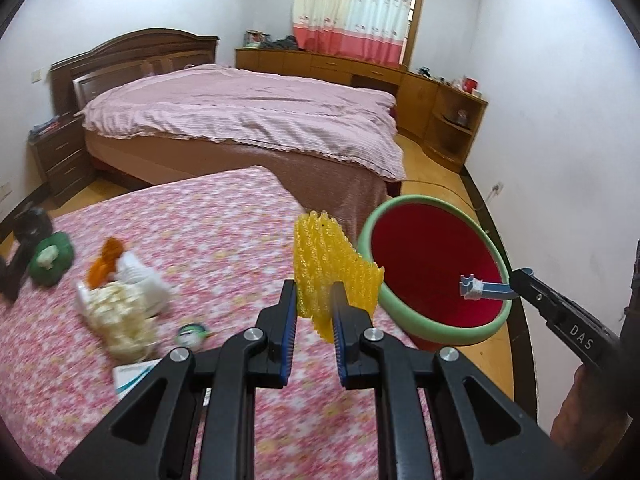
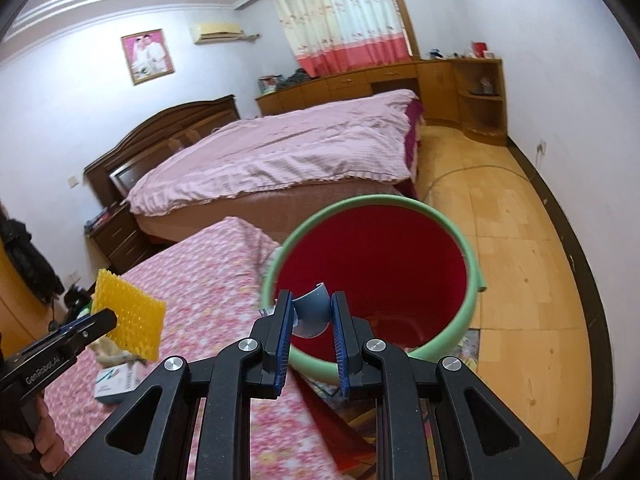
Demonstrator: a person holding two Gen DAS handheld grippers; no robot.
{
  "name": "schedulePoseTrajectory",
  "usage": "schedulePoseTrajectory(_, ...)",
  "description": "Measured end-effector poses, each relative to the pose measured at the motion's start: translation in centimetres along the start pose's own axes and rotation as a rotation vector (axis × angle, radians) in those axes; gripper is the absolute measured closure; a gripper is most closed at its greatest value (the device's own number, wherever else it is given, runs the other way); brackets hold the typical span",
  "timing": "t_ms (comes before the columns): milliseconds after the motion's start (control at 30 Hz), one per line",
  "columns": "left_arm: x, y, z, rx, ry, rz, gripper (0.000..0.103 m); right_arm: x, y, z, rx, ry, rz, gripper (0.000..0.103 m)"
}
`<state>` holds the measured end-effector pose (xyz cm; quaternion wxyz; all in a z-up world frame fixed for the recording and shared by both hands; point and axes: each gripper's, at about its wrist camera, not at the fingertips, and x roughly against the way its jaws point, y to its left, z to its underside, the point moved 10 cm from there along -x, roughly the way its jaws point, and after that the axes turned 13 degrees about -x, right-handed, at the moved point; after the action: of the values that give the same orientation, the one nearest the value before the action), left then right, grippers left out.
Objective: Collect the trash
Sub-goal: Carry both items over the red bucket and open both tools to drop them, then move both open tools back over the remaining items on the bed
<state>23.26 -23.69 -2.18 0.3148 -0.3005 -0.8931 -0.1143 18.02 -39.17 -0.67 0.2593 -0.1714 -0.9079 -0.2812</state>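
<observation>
Pinching yellow mesh (image 1: 334, 276) beside bin (image 1: 494, 322), left gripper (image 1: 315, 312) clamps its soft, light edge; right gripper (image 2: 310, 314) over bin grips stiff, light blue scrap (image 2: 312, 310).

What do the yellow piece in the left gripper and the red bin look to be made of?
Yellow piece: likely foam fruit netting, matte; open lattice texture, crumpled between the fingers.
Red bin: probably smooth plastic, slight sheen inside; its green rim looks like soft foam tubing with a cut end.
</observation>
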Motion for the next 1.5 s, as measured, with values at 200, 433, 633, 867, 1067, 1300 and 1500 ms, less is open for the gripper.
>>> schedulePoseTrajectory(200, -3.1, -3.0, -1.1, -0.037, 0.020, 0.056, 0.087, -1.8, -2.5, -0.3, -0.029, 0.027, 0.032, 0.084)
schedulePoseTrajectory(433, -6.3, -6.0, -2.2, -0.074, 0.036, 0.114, 0.087, -3.4, -4.3, -0.8, -0.048, 0.048, 0.057, 0.084)
schedulePoseTrajectory(633, -8.2, -8.2, -2.4, -0.114, 0.046, 0.176, 0.087, -4.1, -5.5, -0.7, -0.068, 0.063, 0.070, 0.083)
schedulePoseTrajectory(867, -8.9, -9.4, -2.6, -0.150, 0.040, 0.171, 0.067, -4.6, -6.3, -0.8, -0.074, 0.061, 0.086, 0.078)
schedulePoseTrajectory(1067, -9.3, -8.8, -2.4, -0.143, 0.054, 0.148, 0.064, -4.5, -6.4, -1.0, -0.079, 0.055, 0.069, 0.076)
schedulePoseTrajectory(1300, -8.4, -7.2, -2.1, -0.108, 0.050, 0.122, 0.064, -3.8, -5.9, -0.9, -0.085, 0.048, 0.049, 0.065)
schedulePoseTrajectory(1500, -6.8, -5.3, -1.6, -0.070, 0.046, 0.096, 0.064, -3.4, -4.6, -0.7, -0.070, 0.043, 0.043, 0.057)
